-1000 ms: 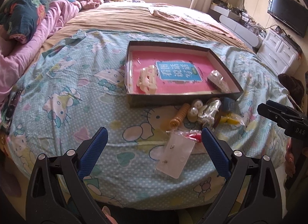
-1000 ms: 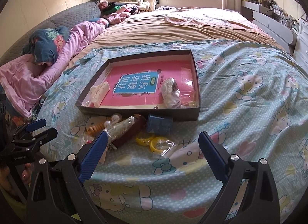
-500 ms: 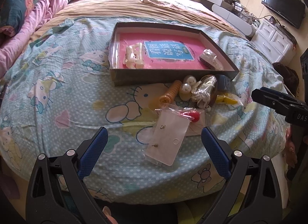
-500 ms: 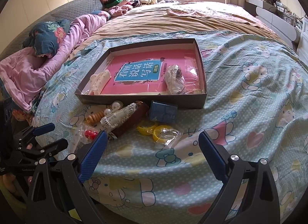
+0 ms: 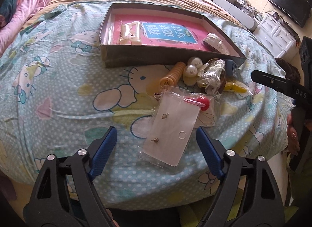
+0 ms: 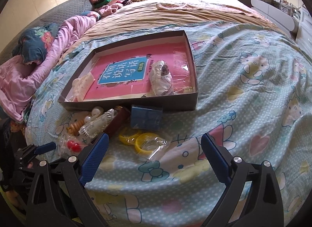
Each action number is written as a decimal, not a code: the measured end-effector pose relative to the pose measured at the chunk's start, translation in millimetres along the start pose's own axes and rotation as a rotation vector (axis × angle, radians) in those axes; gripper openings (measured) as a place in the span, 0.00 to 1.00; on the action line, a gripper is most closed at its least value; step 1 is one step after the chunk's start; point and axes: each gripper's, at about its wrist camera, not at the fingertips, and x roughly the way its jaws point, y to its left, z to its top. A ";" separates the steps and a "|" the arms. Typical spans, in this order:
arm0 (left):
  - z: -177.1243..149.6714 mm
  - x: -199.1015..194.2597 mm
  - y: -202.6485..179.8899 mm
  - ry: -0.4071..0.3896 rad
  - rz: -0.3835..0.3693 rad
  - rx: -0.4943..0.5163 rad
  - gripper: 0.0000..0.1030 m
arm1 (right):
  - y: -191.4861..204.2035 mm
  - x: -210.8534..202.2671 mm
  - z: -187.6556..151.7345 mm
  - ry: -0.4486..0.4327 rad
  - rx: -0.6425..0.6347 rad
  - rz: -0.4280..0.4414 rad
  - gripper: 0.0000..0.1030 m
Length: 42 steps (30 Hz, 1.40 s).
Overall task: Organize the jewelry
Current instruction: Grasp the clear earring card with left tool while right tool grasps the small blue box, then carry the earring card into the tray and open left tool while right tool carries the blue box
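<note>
Jewelry lies scattered on a bed [image 5: 58,94] covered with a light blue cartoon-cat blanket, just in front of a shallow dark cardboard tray [image 5: 163,56]. Inside the tray a pink book with a blue label [image 5: 167,32] lines the bottom; a cream hair clip [image 5: 129,35] rests on its left part and a plastic-wrapped bundle [image 6: 160,80] on its right.

Left gripper [image 5: 156,145] hovers low over the near edge of the bed, its blue-padded jaws spread wide and holding nothing. Between them lies a clear bag holding a white card with two small stud earrings [image 5: 171,129]. Just beyond the card sits a red bead piece [image 5: 202,101] in plastic, then an orange coiled hair tie [image 5: 172,74], two pearl-like balls [image 5: 192,67] and a crinkly wrapped brown item [image 5: 212,74], all close to the tray's front wall.

Right gripper [image 6: 154,154] hangs over the same pile from the other side, jaws also wide apart and empty. Two yellow rings [image 6: 140,141] in a clear bag lie just ahead of it, with a small blue box [image 6: 146,117] touching the tray wall behind them. Pink bedding [image 6: 29,74] is heaped at the far left.
</note>
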 end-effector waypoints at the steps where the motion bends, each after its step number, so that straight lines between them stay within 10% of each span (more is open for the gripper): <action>1: -0.5 1.5 -0.1 0.003 0.003 0.001 0.69 | -0.8 2.5 0.6 0.003 0.004 0.003 0.92; 18: -0.2 0.2 -3.4 -0.010 -0.006 0.028 0.31 | -5.4 35.5 11.6 0.039 0.055 0.037 0.83; 28: 3.2 -15.6 -3.1 -0.057 -0.009 0.029 0.31 | -9.1 49.6 17.0 0.059 0.094 0.095 0.64; 32: 5.1 -20.8 0.9 -0.072 -0.002 0.013 0.31 | -6.2 52.5 16.8 0.067 0.089 0.147 0.42; 42: 9.4 -29.8 6.0 -0.095 0.012 -0.002 0.31 | -10.2 24.1 12.0 0.016 0.086 0.146 0.42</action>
